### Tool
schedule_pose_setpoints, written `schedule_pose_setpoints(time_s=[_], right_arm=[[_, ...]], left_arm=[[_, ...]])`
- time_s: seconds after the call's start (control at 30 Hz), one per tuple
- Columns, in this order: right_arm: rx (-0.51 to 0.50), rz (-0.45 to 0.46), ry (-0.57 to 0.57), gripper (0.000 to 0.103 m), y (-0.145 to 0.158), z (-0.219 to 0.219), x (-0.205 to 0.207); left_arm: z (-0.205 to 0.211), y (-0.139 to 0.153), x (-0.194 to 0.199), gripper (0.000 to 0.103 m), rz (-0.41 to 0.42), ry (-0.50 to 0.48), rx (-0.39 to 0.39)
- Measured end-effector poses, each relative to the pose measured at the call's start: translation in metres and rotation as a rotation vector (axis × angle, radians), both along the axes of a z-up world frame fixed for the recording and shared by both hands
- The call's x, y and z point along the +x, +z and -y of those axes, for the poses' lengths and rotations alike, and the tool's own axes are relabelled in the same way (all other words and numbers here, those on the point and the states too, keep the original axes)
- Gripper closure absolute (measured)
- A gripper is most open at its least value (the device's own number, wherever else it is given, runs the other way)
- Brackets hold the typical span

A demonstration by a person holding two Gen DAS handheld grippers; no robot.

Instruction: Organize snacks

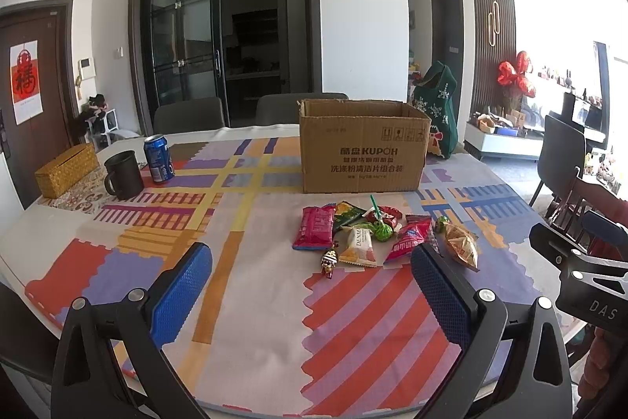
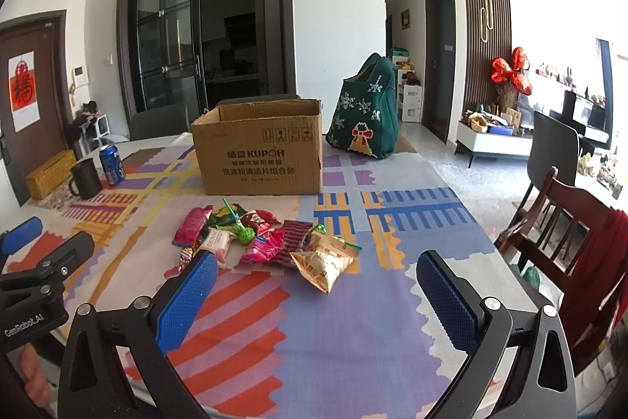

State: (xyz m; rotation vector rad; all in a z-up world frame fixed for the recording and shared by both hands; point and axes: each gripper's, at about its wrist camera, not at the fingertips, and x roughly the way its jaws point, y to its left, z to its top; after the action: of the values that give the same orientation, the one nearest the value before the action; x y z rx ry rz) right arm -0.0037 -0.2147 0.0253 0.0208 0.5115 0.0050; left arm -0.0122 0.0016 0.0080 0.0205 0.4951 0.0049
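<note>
A pile of wrapped snacks [image 1: 373, 234] [image 2: 267, 242] lies on the patterned tablecloth, in front of an open cardboard box [image 1: 361, 144] [image 2: 261, 152]. The pile holds a pink packet [image 1: 315, 232], a green lollipop [image 1: 382, 228] and a gold packet [image 1: 463, 246] [image 2: 324, 262]. My left gripper [image 1: 310, 270] hovers open above the near table, short of the pile and to its left. My right gripper [image 2: 318, 277] is open too, with the gold packet just beyond its fingers. Neither holds anything. Each gripper shows at the edge of the other's view.
A blue can [image 1: 159, 158], a dark mug [image 1: 123, 173] and a woven yellow box [image 1: 66, 170] stand at the far left. A green festive bag [image 2: 365, 113] sits behind the cardboard box. A wooden chair [image 2: 565, 234] stands at the table's right edge.
</note>
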Motion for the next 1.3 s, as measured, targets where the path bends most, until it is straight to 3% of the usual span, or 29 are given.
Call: schedule_pose_setpoints(time_s=[1.3], right_arm=[[0.001, 0.008, 0.000, 0.001, 0.003, 0.001, -0.002]], left_arm=[[0.000, 0.000, -0.003, 0.000, 0.007, 0.000, 0.001]])
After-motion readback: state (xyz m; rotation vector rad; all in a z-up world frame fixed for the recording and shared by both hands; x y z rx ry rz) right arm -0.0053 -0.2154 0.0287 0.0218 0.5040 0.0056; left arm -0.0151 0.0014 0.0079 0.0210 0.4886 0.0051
